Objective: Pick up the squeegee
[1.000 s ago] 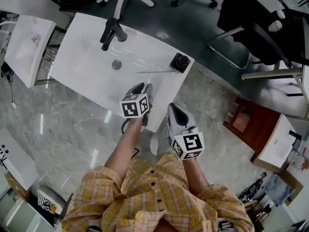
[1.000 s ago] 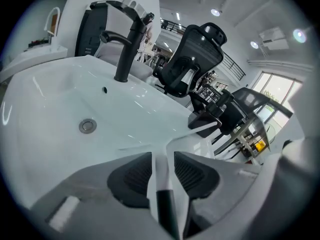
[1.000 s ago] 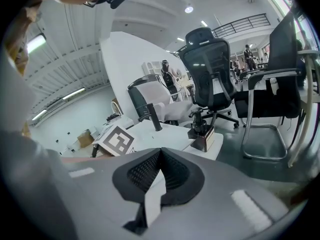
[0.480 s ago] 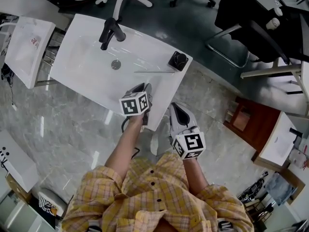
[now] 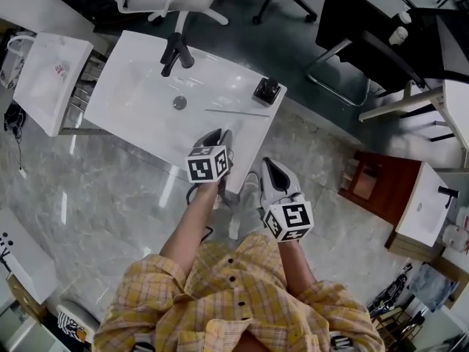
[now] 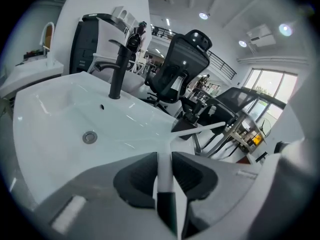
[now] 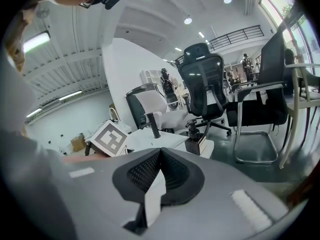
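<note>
Left claw (image 6: 164, 160): I am clamping it on the squeegee (image 6: 200, 129) handle, the jaws having just been closing; the blade is hanging over the sink worktop (image 5: 132, 116).
Right claw (image 7: 160, 159): I am holding it clenched and empty.
Progress: gripping looks done; lifting clear is remaining, I judge.

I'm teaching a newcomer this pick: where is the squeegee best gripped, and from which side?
Probably by the straight white handle of the squeegee, coming from the person's edge of the sink. The handle points that way and is narrow enough to pinch, while the thin blade lies crosswise at the far end. The left gripper, whose jaws have just been closing, pinches the handle there.
</note>
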`<action>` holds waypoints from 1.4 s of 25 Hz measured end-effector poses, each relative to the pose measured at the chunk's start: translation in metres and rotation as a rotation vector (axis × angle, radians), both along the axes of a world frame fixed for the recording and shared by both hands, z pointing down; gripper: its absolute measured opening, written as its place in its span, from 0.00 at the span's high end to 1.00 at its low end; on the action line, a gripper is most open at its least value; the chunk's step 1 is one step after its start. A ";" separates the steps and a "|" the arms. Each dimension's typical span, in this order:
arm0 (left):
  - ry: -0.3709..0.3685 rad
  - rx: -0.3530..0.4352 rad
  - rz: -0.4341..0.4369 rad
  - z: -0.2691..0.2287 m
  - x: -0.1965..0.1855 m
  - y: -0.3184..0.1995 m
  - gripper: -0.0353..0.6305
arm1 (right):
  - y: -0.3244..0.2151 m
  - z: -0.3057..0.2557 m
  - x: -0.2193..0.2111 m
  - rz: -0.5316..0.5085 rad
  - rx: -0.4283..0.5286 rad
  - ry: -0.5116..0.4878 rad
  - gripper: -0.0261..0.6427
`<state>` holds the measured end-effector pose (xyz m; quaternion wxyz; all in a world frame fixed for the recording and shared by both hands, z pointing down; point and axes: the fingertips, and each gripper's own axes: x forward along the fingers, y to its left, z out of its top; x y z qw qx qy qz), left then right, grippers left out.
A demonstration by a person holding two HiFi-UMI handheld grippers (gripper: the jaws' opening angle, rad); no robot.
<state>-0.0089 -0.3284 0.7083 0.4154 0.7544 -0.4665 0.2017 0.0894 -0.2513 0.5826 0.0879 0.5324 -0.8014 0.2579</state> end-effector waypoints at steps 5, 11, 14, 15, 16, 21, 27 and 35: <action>-0.002 0.074 0.026 -0.030 -0.004 0.015 0.80 | 0.023 -0.020 -0.005 0.013 0.030 0.015 0.96; 0.005 0.156 0.051 -0.063 -0.009 0.032 0.80 | 0.045 -0.040 -0.014 0.034 0.068 0.027 0.96; 0.005 0.196 0.062 -0.077 -0.012 0.043 0.80 | 0.054 -0.050 -0.018 0.044 0.083 0.033 0.96; 0.004 0.212 0.066 -0.083 -0.013 0.046 0.80 | 0.056 -0.054 -0.020 0.046 0.090 0.036 0.96; 0.005 0.228 0.068 -0.088 -0.015 0.048 0.80 | 0.057 -0.058 -0.021 0.047 0.099 0.040 0.96; 0.006 0.302 0.065 -0.114 -0.026 0.060 0.80 | 0.068 -0.078 -0.032 0.048 0.138 0.054 0.96; -0.024 0.388 0.081 -0.145 -0.038 0.080 0.80 | 0.083 -0.095 -0.047 0.050 0.179 0.050 0.96; -0.050 0.468 0.090 -0.180 -0.048 0.101 0.80 | 0.095 -0.109 -0.050 0.062 0.201 0.041 0.96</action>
